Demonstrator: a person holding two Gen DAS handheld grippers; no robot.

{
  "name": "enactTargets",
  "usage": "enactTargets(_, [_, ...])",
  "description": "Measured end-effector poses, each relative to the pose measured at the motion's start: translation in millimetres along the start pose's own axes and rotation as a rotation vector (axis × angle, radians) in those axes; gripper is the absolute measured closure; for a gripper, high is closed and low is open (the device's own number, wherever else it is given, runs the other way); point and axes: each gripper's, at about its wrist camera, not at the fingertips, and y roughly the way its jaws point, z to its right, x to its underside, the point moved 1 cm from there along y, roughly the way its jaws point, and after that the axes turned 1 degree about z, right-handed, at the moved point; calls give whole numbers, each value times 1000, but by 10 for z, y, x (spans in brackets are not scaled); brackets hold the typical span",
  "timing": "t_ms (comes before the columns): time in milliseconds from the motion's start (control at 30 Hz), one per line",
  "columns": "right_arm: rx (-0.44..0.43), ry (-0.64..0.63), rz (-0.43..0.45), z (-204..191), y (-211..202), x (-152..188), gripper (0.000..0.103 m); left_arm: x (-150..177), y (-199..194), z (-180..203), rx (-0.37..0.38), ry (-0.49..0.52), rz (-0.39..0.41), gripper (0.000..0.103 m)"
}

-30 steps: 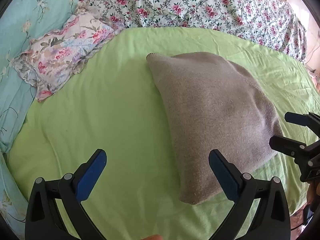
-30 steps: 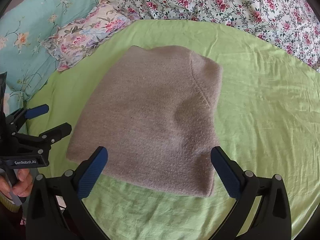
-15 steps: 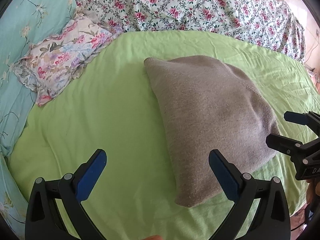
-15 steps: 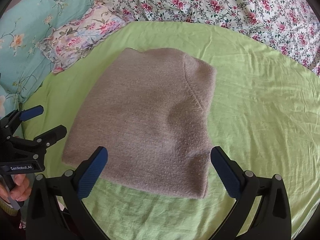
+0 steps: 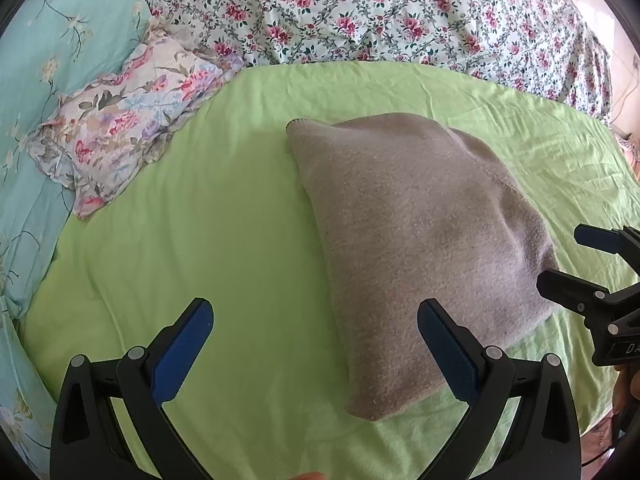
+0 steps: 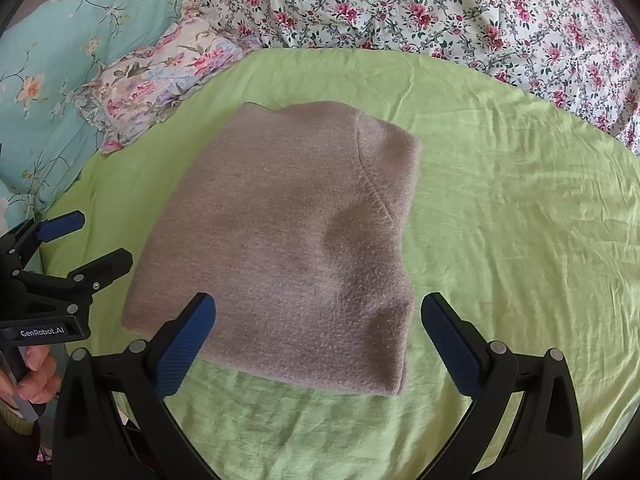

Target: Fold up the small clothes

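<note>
a: nearest first. the left gripper [image 5: 316, 340] has its blue pads spread wide with nothing between them. the right gripper [image 6: 318, 334] is the same, splayed and empty above the near hem.

b: and the garment?

a: the grey knit top [image 6: 288, 248] lies folded into a compact block on the green sheet [image 6: 520, 240], near the bed's front edge, touched by neither tool. in the left view it sits to the right of that gripper's centre line, one corner just beyond the right pad.

b: so it looks close to finished. what could spoil it?

a: my guess: the knit is thick and soft, and the top layer bulges a little. a pinch that catches only the upper layer would peel the fold open. dragging it could also wrinkle the sheet beneath and skew the edges.

b: anything further back?

a: a floral pillow [image 5: 128, 120] at far left, a teal floral quilt [image 5: 36, 80] beside it, and a rose-print bedspread [image 6: 440, 4] behind, all well apart from the top.
</note>
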Motion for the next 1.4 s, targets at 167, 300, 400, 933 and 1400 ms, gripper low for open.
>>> enactTargets(167, [4,8,4,23,-16,-20,0,-31,-4,16,3,2,3,1])
enactTargets(300, [5,6,7,26,-21,-32,0,-58,-11,6,6,-1,8,1])
enactTargets(400, [5,7,8,25,-24,-36,0,-73,-8,10,6,-1,9,1])
enactTargets(933, [4,7,8,1,-15,-45,0,-96,10,16,8,-7,5,1])
enactTargets(1400, [3,5,15,-20,-26,-90,0,-111,-1,51,-2,-1,10,1])
